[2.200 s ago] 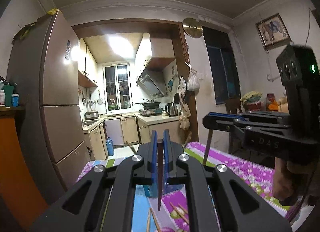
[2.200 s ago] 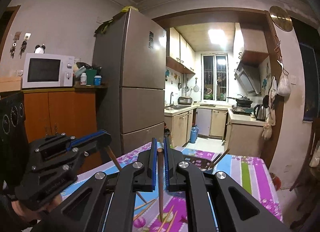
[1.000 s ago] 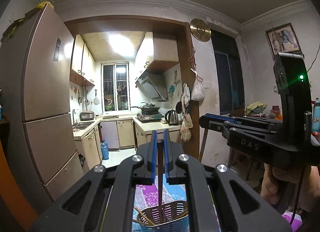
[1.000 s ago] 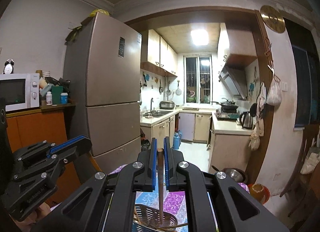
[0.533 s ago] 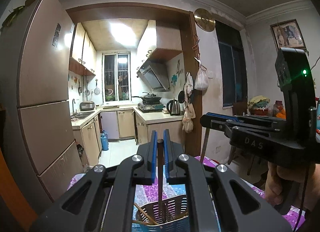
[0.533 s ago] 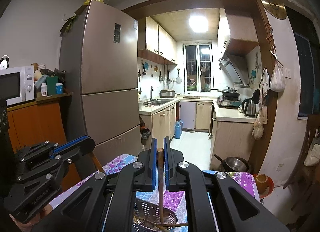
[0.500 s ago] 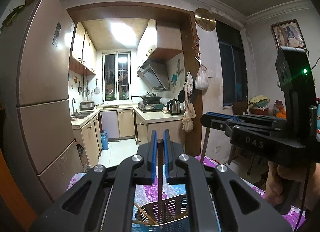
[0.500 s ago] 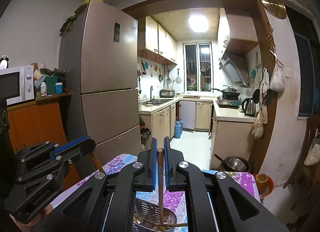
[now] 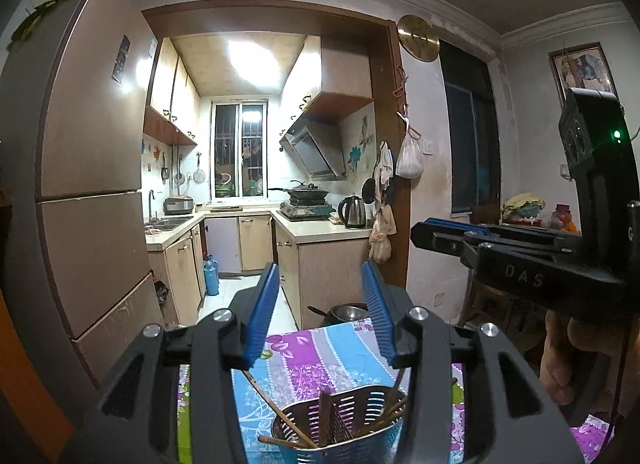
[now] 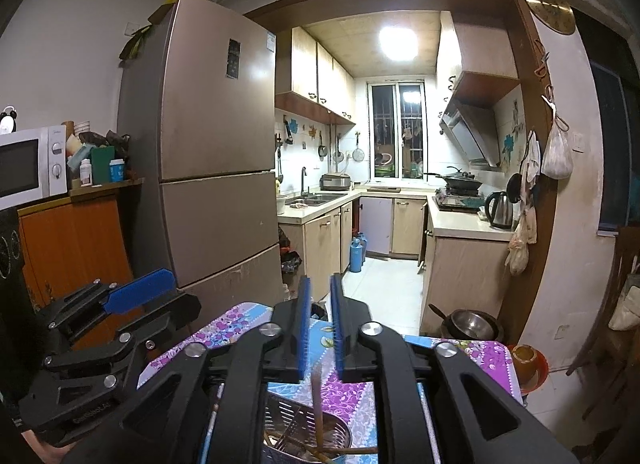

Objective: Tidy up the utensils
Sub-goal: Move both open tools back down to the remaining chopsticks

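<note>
The left hand-held gripper [image 9: 320,304] has its jaws opening, already well apart, with nothing between the blue pads. The right hand-held gripper [image 10: 319,320] is opening too, its gap narrow; the chopstick [image 10: 317,404] that stands below that gap looks free of the pads. Both hang over the slotted metal holder [image 9: 340,420], which stands on the flowered cloth of the desk [image 9: 320,356].

This looks like the release step. To do it well, let the jaws spread fully before lifting, then draw each gripper straight up, so that no pad drags a stick back out or tips the holder.

The chopsticks [image 9: 326,416] stand in the holder with their long axis near upright, tips down in the basket and butts up. A few lean sideways against the rim [image 9: 276,404].
</note>
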Demonstrator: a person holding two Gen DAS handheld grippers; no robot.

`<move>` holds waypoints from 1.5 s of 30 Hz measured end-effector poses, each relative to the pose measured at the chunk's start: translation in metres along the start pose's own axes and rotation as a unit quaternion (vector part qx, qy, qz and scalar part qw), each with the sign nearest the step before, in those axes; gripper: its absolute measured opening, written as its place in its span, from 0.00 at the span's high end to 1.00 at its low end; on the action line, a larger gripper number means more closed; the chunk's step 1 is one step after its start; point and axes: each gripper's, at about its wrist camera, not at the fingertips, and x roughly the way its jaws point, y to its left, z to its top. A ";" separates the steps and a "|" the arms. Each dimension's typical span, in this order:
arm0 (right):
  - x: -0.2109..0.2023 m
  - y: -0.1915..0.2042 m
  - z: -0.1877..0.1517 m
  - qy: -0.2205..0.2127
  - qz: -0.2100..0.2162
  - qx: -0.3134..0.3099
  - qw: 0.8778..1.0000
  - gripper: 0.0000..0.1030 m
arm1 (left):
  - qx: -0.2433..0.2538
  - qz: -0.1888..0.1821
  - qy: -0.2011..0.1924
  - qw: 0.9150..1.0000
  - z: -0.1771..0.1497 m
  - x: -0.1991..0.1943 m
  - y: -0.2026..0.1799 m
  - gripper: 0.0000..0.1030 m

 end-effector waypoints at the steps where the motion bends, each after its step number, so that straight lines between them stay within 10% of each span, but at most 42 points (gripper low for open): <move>1: -0.008 0.001 0.000 -0.005 0.002 0.003 1.000 0.85 | -0.001 0.000 -0.001 1.000 0.000 -0.005 -0.001 0.59; 6: -0.076 0.011 -0.016 -0.026 0.031 0.009 0.999 0.84 | 0.005 -0.009 -0.007 1.000 -0.016 -0.053 -0.008 0.52; 11: -0.170 0.043 -0.111 -0.023 0.058 0.007 0.998 0.84 | 0.003 -0.034 0.023 0.999 -0.084 -0.128 -0.015 0.43; 21: -0.209 0.108 -0.312 0.125 0.048 0.040 0.990 0.84 | -0.011 -0.054 0.139 0.989 -0.226 -0.187 -0.051 0.43; 36: -0.190 0.123 -0.351 0.151 0.007 0.020 0.988 0.84 | -0.008 -0.012 0.183 0.983 -0.284 -0.200 -0.027 0.44; 45: -0.189 0.124 -0.353 0.147 0.003 0.022 0.989 0.84 | -0.005 -0.020 0.188 0.982 -0.302 -0.194 -0.034 0.62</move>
